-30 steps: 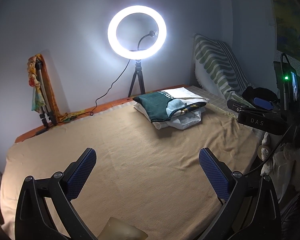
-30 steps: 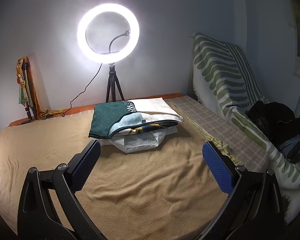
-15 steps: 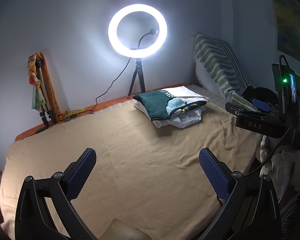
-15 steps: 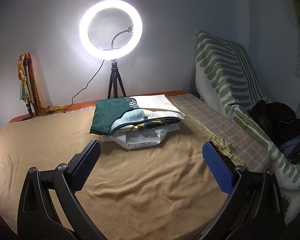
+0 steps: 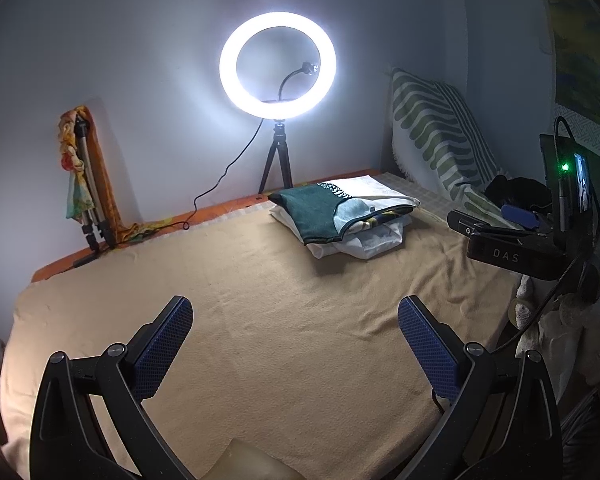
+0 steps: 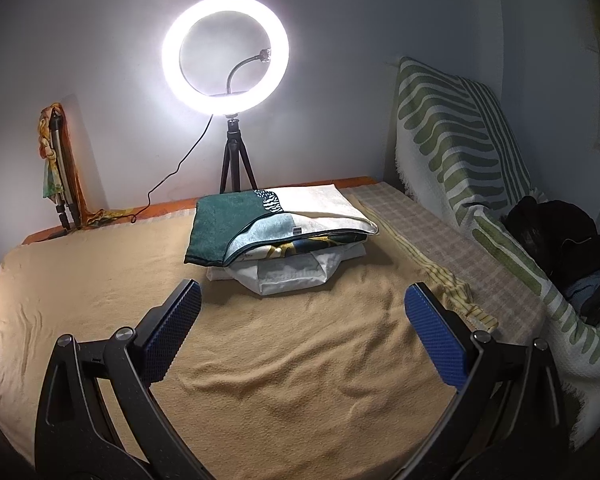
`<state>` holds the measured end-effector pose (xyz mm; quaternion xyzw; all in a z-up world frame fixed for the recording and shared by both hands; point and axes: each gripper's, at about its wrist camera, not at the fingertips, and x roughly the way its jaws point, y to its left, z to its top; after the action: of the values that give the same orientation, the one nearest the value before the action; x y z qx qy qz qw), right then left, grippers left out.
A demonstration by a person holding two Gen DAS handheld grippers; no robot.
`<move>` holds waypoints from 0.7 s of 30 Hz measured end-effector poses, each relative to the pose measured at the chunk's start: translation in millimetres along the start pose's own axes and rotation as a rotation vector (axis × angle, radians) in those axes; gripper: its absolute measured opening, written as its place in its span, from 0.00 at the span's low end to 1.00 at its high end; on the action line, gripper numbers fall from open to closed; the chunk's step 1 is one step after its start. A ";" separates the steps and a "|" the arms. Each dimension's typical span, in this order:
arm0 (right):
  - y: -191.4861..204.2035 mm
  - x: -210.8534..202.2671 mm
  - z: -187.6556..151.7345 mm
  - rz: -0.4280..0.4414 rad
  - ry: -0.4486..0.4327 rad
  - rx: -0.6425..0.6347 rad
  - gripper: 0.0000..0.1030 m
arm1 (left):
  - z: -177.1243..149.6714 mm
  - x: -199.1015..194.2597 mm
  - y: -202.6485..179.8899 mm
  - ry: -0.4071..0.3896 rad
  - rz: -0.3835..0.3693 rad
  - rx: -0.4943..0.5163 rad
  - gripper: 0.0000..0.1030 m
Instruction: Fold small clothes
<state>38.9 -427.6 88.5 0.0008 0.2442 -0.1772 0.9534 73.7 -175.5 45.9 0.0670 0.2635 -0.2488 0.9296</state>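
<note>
The small stack of folded clothes (image 6: 280, 240), a dark green and cream printed piece lying on top of white folded pieces, sits at the far side of the bed, just in front of the black tripod of the glowing white ring light (image 6: 225, 54) that stands against the pale wall. The stack rests on the tan fleece blanket (image 6: 284, 360) that covers the bed, and the blanket is rumpled into shallow creases between the stack and me. My right gripper (image 6: 303, 328) hangs above the blanket short of the stack, its blue-padded fingers spread wide with nothing between them. My left gripper (image 5: 294, 340) is held further back and to the left, also spread wide and empty, with the stack (image 5: 342, 216) well beyond it to the right. To the right of the stack lies a checked beige cloth (image 6: 420, 232), and past it a green-and-white striped throw (image 6: 460, 140) is draped against the wall. A folded silver tripod wrapped in an orange scarf (image 5: 84, 176) leans in the left corner.
</note>
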 end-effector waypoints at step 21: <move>3.0 -0.3 -0.6 0.002 0.003 -0.005 1.00 | 2.5 -7.2 -0.5 -0.027 0.030 0.023 0.99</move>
<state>39.3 -424.7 87.8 -0.0012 0.2459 -0.1757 0.9532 69.3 -173.5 51.9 0.0782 0.2471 -0.2385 0.9359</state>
